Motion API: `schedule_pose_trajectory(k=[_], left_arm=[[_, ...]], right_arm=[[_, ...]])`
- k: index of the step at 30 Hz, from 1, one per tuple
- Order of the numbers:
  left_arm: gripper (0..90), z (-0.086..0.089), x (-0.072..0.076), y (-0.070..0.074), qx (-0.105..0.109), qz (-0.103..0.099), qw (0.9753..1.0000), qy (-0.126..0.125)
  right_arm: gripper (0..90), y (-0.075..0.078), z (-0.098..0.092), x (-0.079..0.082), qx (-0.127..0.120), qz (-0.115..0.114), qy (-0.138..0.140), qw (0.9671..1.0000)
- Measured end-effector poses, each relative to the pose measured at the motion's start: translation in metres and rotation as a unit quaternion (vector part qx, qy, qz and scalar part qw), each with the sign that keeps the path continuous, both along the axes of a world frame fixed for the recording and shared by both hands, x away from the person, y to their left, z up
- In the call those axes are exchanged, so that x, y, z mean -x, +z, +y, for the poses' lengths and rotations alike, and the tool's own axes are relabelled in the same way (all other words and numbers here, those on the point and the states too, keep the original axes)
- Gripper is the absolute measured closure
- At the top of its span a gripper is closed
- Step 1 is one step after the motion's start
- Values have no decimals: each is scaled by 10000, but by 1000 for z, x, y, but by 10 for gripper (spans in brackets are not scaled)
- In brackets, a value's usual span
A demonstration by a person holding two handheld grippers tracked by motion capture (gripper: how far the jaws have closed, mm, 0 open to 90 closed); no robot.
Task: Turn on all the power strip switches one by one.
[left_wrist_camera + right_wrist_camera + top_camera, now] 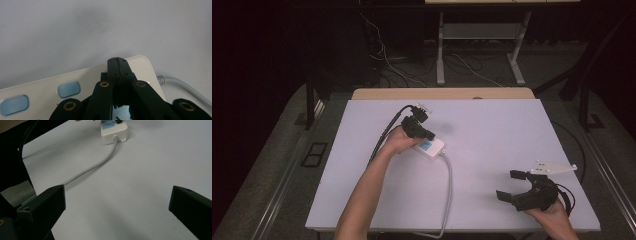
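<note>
Here the power strip (pixel 430 146) lies near mid-tabletop (pixel 492 130), slightly left of centre, its grey cord (pixel 447 190) running back toward the near edge; the left tool (pixel 421 131) sits on top of it, jaws pressed together with no gap between them and nothing gripped, tips set down on the strip's upper face. In the left gripper view the closed tips rest near the cord end of the strip, just beside a blue switch (pixel 69 89), a second switch (pixel 13 105) farther along; closed jaws give one narrow point, likely chosen for pressing a switch rather than grasping; whether the tips bear on a switch I cannot tell. The right tool (pixel 518 186) is held well apart at the near right of the tabletop, jaws wide, empty; it points toward the strip, seen at the top of its own view with the cord leading to it; judged to be parked clear or waiting to steady the strip.
</note>
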State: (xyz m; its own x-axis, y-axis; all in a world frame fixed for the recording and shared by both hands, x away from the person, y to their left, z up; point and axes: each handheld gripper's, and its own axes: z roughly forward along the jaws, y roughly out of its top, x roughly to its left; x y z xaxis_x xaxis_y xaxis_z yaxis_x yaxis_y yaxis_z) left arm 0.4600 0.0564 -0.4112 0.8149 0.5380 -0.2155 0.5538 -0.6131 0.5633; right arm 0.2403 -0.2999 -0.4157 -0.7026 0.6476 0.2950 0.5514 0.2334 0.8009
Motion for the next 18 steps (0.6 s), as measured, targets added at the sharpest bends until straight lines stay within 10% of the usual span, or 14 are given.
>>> schedule_pose_trajectory(k=[18], left_arm=[[896, -8, 9, 4, -240, -319, 9992, -10]], right_arm=[[6, -1, -3, -2, -89, 3, -37, 10000]])
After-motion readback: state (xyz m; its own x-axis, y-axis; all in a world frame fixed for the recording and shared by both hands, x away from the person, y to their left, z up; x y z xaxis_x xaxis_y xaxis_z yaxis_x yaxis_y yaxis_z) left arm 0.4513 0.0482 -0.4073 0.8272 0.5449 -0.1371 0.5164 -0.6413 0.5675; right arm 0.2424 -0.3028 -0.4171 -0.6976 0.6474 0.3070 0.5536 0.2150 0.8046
